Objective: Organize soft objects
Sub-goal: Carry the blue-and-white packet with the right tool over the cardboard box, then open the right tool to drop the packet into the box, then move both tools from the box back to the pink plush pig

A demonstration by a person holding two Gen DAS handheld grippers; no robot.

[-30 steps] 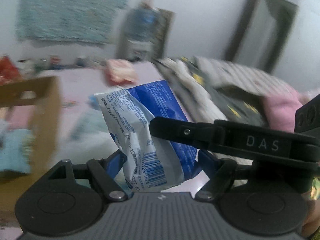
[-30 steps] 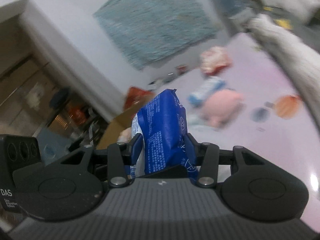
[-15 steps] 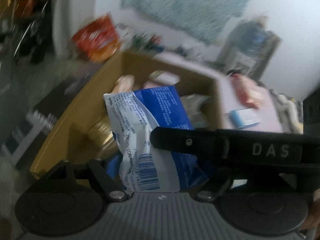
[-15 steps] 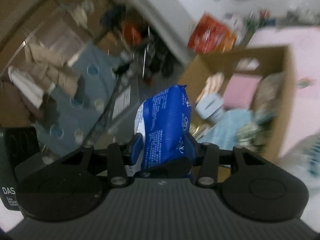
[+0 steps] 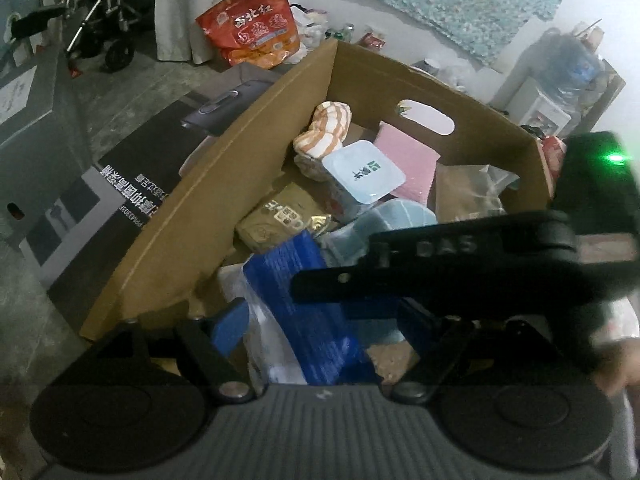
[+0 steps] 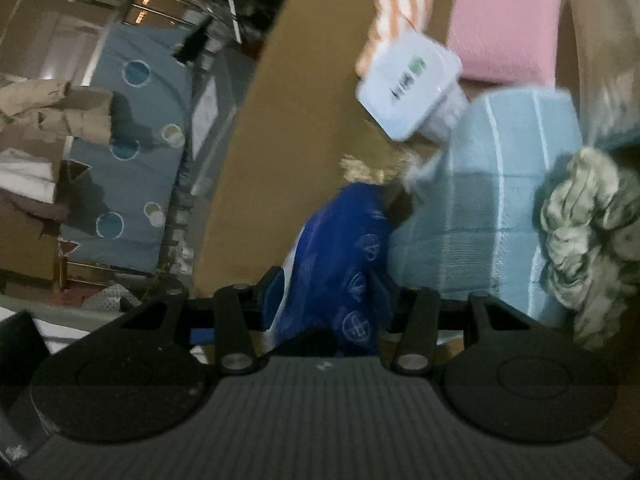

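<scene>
A blue and white soft pack (image 5: 304, 312) hangs low inside the open cardboard box (image 5: 240, 168), near its left wall. My left gripper (image 5: 316, 320) grips the pack's sides, and its jaws are opening slightly. My right gripper (image 6: 332, 280) is shut on the same blue pack (image 6: 344, 264) from another side; its black body (image 5: 440, 256) crosses the left wrist view. Just beyond the pack lie a light blue towel (image 6: 500, 184), a brown packet (image 5: 276, 216) and a pale blue lidded tub (image 5: 362, 172).
Also in the box are a striped orange cloth (image 5: 324, 132), a pink pad (image 5: 408, 160) and a crumpled greenish cloth (image 6: 580, 232). Left of the box lies a dark printed carton (image 5: 132, 184). A red bag (image 5: 252, 24) stands behind it.
Both grippers carried the pack from over the pink table across to the cardboard box, then down into it. The box contents now fill both views.
</scene>
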